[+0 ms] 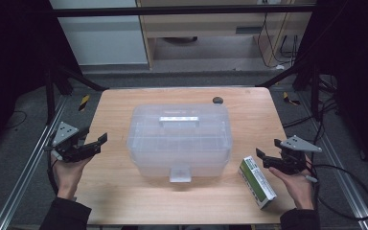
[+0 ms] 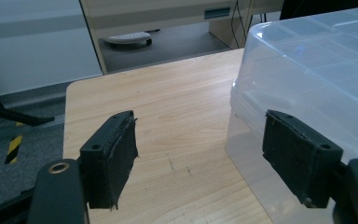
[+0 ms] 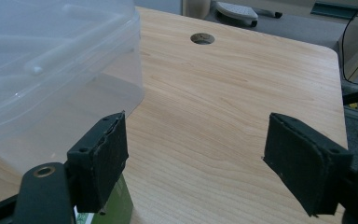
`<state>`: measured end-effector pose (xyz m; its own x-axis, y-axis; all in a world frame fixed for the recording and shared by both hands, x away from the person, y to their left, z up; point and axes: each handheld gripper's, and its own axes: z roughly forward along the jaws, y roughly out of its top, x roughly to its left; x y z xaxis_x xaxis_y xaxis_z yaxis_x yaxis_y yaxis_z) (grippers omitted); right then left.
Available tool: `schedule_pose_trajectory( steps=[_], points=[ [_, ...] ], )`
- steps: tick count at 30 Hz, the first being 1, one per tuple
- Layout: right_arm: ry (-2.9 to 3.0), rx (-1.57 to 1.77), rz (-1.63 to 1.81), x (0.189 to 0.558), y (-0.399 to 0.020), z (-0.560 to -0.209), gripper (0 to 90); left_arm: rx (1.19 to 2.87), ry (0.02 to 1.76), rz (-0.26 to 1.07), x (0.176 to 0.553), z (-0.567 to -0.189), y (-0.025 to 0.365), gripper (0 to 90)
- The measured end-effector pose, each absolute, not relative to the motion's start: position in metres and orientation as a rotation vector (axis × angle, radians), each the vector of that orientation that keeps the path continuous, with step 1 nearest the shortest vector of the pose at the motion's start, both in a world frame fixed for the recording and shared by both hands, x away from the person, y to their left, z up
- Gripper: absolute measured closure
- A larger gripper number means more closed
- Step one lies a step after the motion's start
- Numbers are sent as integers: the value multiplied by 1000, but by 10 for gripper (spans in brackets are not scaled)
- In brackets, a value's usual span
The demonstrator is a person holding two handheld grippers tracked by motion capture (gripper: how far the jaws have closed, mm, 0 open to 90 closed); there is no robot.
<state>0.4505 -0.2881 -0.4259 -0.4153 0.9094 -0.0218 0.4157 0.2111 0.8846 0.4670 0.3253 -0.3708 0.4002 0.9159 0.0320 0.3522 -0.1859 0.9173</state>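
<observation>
Sitting mid-table, clear storage box (image 1: 179, 139) has left gripper (image 1: 94, 146) left of it, right gripper (image 1: 262, 158) right, green carton (image 1: 257, 181) touching the latter. Left gripper view: jaws spread, empty, box (image 2: 307, 84) beside. Right gripper view: jaws spread, carton (image 3: 114, 210) underneath.
</observation>
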Motion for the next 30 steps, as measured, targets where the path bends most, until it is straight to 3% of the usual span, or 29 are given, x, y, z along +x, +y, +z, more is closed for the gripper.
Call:
schedule_pose_trajectory(
  steps=[30],
  points=[
    [1932,1255,1127,453,-290,-428,220,1882,952,812,484,-323,296,257]
  ],
)
